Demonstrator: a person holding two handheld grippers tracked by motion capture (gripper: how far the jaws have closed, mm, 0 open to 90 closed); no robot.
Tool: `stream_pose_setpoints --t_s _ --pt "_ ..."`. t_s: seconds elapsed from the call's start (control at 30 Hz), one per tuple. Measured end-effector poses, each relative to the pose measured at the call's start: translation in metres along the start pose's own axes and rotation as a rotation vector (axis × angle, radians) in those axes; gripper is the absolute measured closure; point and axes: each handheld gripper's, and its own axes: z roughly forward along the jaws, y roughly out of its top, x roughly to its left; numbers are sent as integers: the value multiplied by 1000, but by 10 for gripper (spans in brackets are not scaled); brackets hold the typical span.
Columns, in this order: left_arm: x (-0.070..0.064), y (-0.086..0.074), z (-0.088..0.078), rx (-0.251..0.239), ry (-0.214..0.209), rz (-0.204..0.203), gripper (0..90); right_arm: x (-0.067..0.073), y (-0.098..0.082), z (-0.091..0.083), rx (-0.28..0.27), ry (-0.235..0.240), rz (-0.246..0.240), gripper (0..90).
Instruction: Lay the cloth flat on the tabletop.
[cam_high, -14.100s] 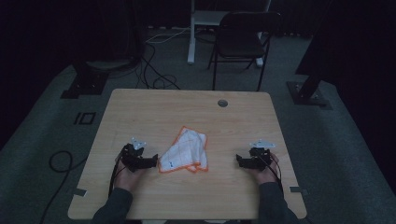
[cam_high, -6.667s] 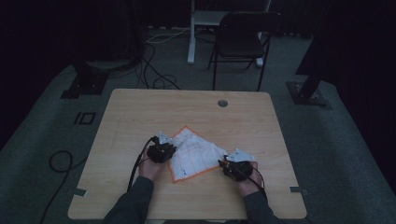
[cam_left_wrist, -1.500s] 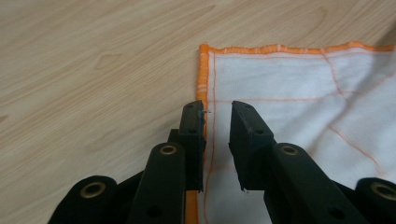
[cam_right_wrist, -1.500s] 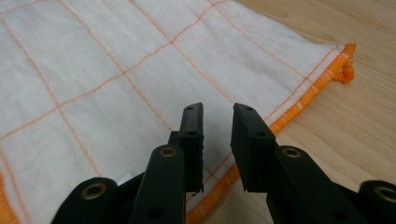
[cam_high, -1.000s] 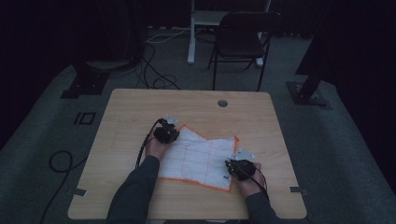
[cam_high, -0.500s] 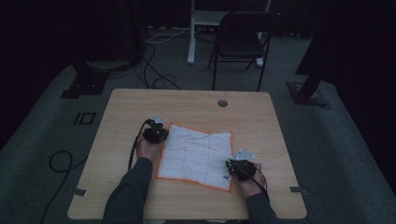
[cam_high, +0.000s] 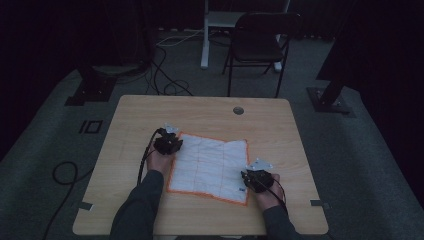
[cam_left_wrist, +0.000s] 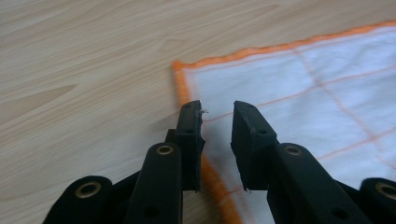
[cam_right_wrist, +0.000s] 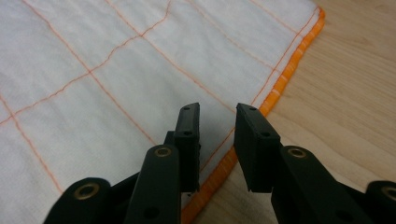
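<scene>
Where it lies flat at the middle of the table (cam_high: 280, 120), the cloth (cam_high: 210, 167) runs slightly longer front to back.
White with thin orange grid lines and an orange hem; the left gripper (cam_left_wrist: 217, 116) sits over its far-left corner, the right gripper (cam_right_wrist: 217, 121) over its near-right edge, both with jaws apart, holding nothing.

High view: fixed above person's side, facing forward and down; whole table (cam_high: 210, 115) in frame, chair (cam_high: 260, 42) and floor toward 12 o'clock; dim, far detail uncertain.
Left gripper view: rides left gripper (cam_left_wrist: 217, 116), looks along jaws, very near tabletop, cloth (cam_left_wrist: 299, 93) corner at 1 o'clock of jaws.
Right gripper view: rides right gripper (cam_right_wrist: 217, 121), equally near, cloth edge running 7 to 1 o'clock.
Shared: all three cover cloth; gripper views take opposite corners.
</scene>
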Motion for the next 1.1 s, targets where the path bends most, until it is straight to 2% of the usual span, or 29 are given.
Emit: stream_pose_setpoints --t_s 0.13,0.27,0.57,0.7,0.97,1.1 --pt "-8 1 7 22 -26 32 738 -2 2 1 -19 -9 9 691" --pt "-11 3 13 16 -28 15 742 -5 5 5 -26 -25 13 691" --pt "-13 8 19 9 -26 4 738 -9 14 18 -31 -33 34 690" --pt "-13 8 20 5 -24 4 737 -12 15 21 -17 -28 51 688" --pt "-15 7 18 8 -29 9 725 -10 12 12 35 2 91 733" --pt "-15 6 17 11 -31 17 725 -7 11 8 46 -1 83 739"
